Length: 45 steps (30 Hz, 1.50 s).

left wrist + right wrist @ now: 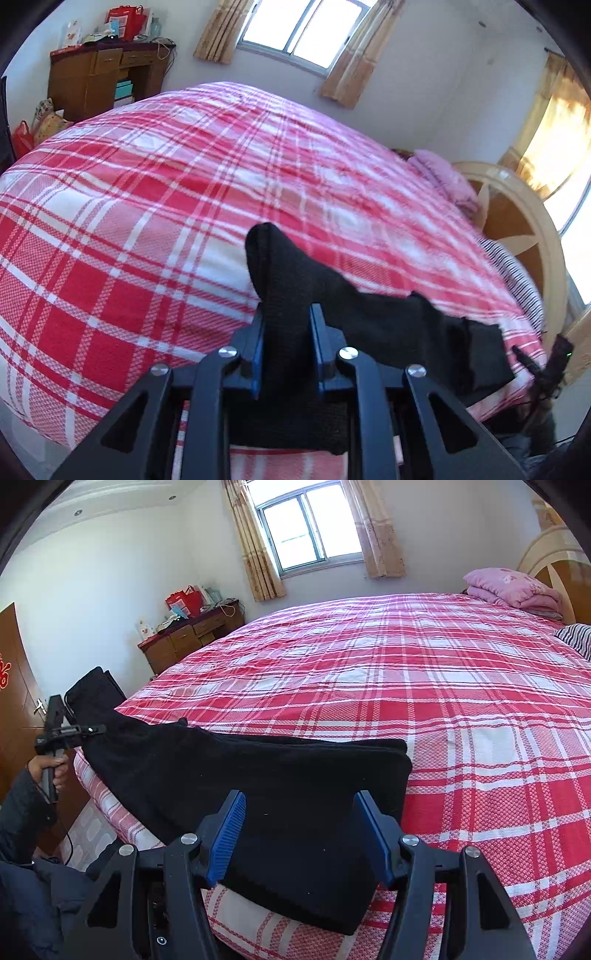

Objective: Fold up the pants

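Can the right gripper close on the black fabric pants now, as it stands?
Probably yes: the right gripper stands open with the black fabric pants lying between its blue pads, and nothing blocks them.

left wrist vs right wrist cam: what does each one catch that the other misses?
Left wrist only: the left gripper shut on a lifted end of the black pants, fabric bunched between its blue pads.

Right wrist only: the right gripper open over the folded end of the pants, and the person's hand on the left gripper's handle.

Both: the pants, the red plaid bed cover, the window, the wooden dresser and the pink bedding.
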Each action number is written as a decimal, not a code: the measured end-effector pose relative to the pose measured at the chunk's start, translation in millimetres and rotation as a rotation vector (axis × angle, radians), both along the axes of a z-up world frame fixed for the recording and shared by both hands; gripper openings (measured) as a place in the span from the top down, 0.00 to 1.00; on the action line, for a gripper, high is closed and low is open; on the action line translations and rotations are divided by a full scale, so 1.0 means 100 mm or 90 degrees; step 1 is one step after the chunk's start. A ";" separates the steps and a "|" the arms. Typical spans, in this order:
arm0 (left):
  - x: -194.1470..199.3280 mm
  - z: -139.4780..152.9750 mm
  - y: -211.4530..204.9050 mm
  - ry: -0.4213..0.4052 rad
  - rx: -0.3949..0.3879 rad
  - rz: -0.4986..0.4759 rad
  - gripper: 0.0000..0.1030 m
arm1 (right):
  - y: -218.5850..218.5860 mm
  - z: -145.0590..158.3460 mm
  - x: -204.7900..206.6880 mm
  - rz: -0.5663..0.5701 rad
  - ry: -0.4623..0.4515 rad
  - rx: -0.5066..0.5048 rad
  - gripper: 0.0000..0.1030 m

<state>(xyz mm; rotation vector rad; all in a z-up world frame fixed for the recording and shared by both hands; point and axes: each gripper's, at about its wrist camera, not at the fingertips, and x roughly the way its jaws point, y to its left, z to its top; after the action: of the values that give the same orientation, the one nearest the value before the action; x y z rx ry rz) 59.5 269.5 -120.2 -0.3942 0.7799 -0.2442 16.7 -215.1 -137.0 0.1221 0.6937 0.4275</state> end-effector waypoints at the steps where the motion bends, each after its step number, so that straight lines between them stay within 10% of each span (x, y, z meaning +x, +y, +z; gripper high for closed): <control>1: -0.01 0.04 -0.04 -0.006 -0.016 -0.007 0.80 | -0.01 0.00 0.00 -0.004 0.001 -0.001 0.39; 21: 0.06 1.08 -1.67 -0.110 -0.106 -0.232 0.80 | -0.24 0.16 -0.19 -0.041 0.002 -0.029 0.39; 45: 0.21 0.19 -4.13 0.000 0.098 -0.467 0.79 | -0.80 0.03 -0.06 -0.152 0.021 0.039 0.39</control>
<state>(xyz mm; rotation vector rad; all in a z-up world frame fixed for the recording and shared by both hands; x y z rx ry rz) 80.7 -143.4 -101.4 0.0539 0.9141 -0.8622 10.6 -295.1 -133.5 0.2684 0.6887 0.2176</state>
